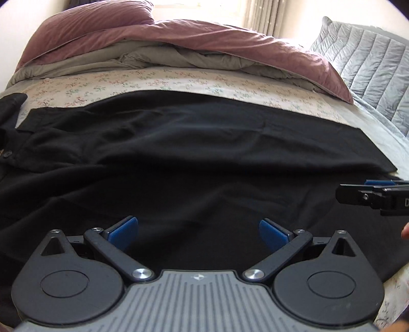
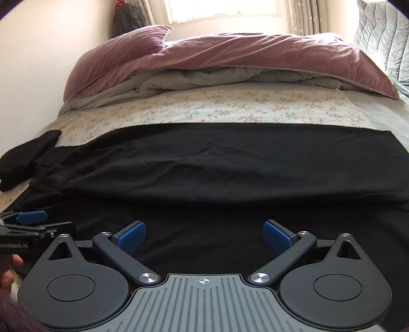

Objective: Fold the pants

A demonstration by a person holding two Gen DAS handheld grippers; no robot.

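Tilted down over the black pants (image 1: 179, 158), left gripper (image 1: 199, 231) with blue pads spread wide, nothing between them, dark cloth directly beneath and ahead. Likewise right gripper (image 2: 204, 236), jaws wide apart over the same spread fabric on the floral sheet (image 2: 204, 104). Seen from the left wrist only: a button (image 1: 7, 153) far left. Seen from the right wrist only: fingers (image 2: 11, 268) gripping the left tool's handle, and a window (image 2: 219, 10) beyond the mauve duvet (image 2: 230, 51).

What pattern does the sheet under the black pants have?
The sheet is cream with small floral sprigs in pink and green; the right wrist view shows it best.
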